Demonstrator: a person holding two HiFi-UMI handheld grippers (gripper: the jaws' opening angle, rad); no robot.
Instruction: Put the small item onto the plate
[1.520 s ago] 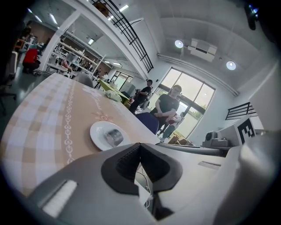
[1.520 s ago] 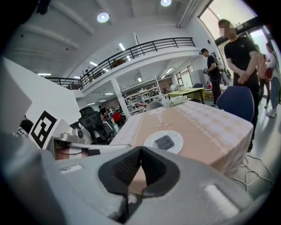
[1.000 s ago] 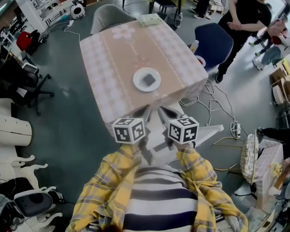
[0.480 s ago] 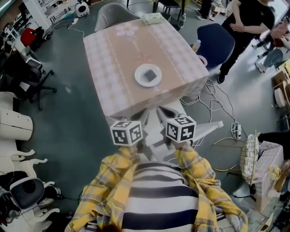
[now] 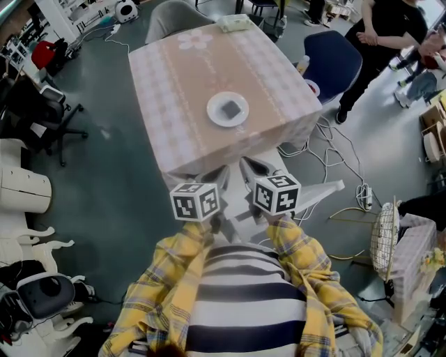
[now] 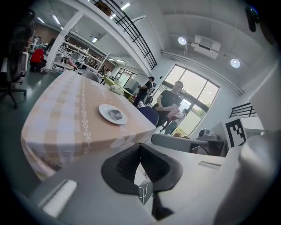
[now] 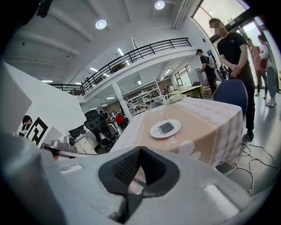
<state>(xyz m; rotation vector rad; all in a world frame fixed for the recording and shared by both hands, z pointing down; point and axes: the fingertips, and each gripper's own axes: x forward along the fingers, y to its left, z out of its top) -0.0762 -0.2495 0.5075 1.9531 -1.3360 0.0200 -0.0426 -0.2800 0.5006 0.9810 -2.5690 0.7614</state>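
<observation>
A white plate [image 5: 217,116] sits near the front of the checked table [image 5: 181,77], with the small dark item [image 5: 231,108] lying on it. The plate [image 6: 106,111] and item [image 6: 115,114] show again in the left gripper view, and the plate [image 7: 174,130] and item [image 7: 166,128] in the right gripper view. My left gripper [image 5: 221,174] and right gripper [image 5: 247,167] hang side by side off the table's near edge, in front of my body. Both are shut and hold nothing. Their closed jaws, left gripper [image 6: 140,146] and right gripper [image 7: 139,150], point toward the plate from a distance.
A flat pale box [image 5: 235,23] lies at the table's far edge. A grey chair [image 5: 171,17] stands behind the table and a blue chair [image 5: 334,59] to its right. A person in black [image 5: 390,28] stands beyond it. Cables [image 5: 348,174] run over the floor at right.
Both grippers stay shut and keep their place in front of my body. The head view has shifted a little, so the table and plate sit slightly higher in the picture.
</observation>
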